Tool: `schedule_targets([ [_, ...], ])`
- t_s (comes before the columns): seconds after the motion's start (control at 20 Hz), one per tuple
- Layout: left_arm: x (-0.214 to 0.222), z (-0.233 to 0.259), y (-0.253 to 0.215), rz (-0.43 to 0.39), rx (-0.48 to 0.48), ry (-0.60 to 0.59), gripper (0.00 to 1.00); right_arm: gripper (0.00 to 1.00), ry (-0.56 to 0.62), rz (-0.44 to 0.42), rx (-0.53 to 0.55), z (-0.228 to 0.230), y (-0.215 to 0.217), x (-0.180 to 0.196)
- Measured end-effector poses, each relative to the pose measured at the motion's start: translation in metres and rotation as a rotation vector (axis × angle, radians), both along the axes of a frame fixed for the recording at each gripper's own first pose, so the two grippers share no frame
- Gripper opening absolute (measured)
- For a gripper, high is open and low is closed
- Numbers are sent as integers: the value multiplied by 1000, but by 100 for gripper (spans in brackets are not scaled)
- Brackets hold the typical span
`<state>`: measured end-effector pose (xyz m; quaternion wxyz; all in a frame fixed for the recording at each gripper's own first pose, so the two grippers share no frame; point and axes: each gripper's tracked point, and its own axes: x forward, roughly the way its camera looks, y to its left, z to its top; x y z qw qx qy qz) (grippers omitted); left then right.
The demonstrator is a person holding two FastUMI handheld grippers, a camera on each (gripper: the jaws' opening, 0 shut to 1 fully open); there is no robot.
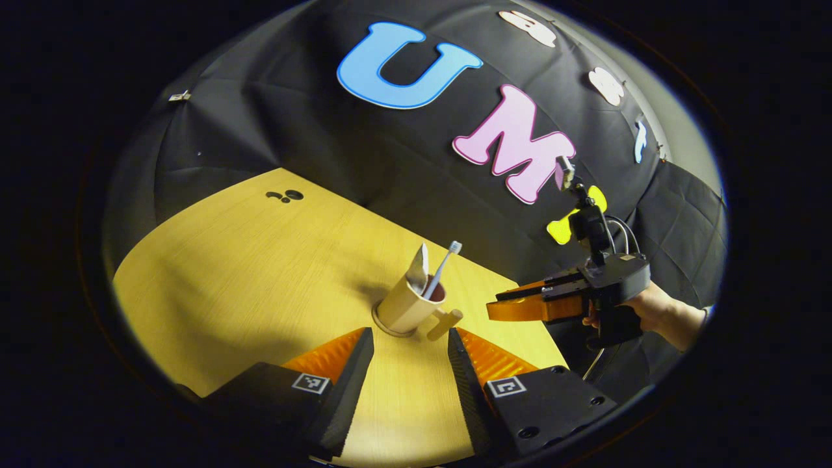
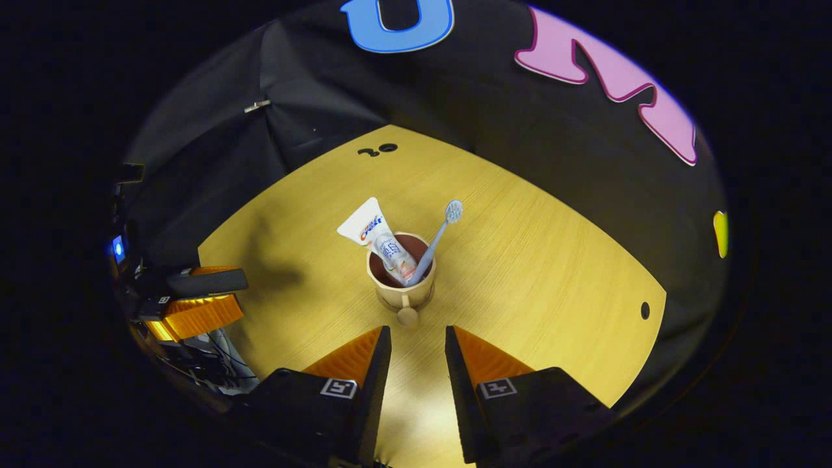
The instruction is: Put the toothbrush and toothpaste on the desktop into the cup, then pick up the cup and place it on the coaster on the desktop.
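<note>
The cup (image 2: 402, 279) stands upright near the middle of the worktop (image 2: 533, 260), with the toothpaste (image 2: 380, 237) leaning to its left side and the toothbrush (image 2: 437, 237) leaning right, head up, both inside it. So the loading part looks done. In the left gripper view a thin round rim shows under the cup's base, most likely the coaster (image 1: 383, 327), which would mean the placing is done too, though I cannot be sure from these angles. The left hand-held gripper (image 1: 404, 364) sits just near of the cup, fingers apart and empty. The right hand-held gripper (image 2: 416, 361) likewise faces the cup's handle (image 2: 407, 316) with fingers apart, holding nothing.
</note>
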<state>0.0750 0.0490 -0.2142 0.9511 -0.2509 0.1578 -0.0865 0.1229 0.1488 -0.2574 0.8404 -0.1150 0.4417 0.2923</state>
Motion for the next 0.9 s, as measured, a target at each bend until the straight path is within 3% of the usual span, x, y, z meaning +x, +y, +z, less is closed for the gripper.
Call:
schedule_targets([
  [0.35, -9, 44, -29, -69, 91, -71, 73, 54, -167, -30, 78, 63, -26, -33],
  [0.4, -11, 48, -31, -78, 104, -75, 74, 51, -188, -40, 86, 66, -27, -36],
  [0.7, -35, 60, -52, -133, 213, -110, 84, 60, -311, -86, 141, 108, -37, -63],
  [0.9, -48, 64, -54, -137, 277, -138, 88, 61, -365, -79, 152, 121, -35, -82],
])
